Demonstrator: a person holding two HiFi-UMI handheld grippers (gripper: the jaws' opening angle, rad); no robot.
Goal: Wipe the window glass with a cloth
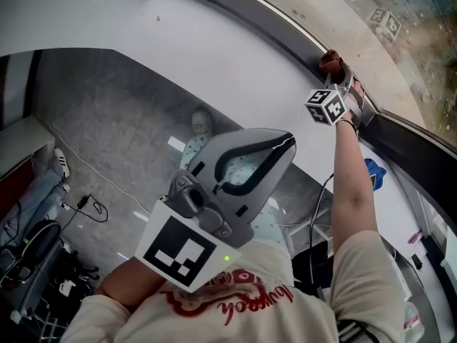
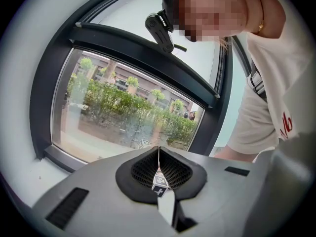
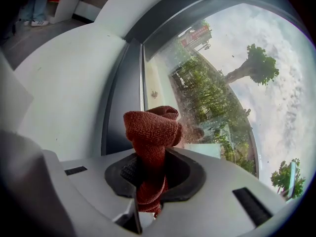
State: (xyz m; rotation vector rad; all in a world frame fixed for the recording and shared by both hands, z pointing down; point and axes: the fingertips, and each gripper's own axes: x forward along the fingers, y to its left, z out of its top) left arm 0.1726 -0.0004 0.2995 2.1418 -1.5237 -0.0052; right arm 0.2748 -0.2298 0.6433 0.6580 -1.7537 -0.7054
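My right gripper (image 3: 150, 174) is shut on a rust-red cloth (image 3: 150, 132), whose bunched end sticks out past the jaws close to the window glass (image 3: 222, 93); whether it touches the pane I cannot tell. In the head view the cloth (image 1: 330, 62) is held up at the dark window frame (image 1: 300, 41), at the end of the outstretched right arm. My left gripper (image 2: 158, 174) is shut with nothing in it, held low near the person's chest (image 1: 246, 166), away from the glass (image 2: 128, 112).
A white wall (image 1: 214, 56) runs beside the dark frame. Below lie a grey floor (image 1: 107, 141) with cables (image 1: 89, 206) and clutter at the left, and a blue object (image 1: 375, 174) near the right arm. A second lower pane (image 2: 123, 117) faces the left gripper.
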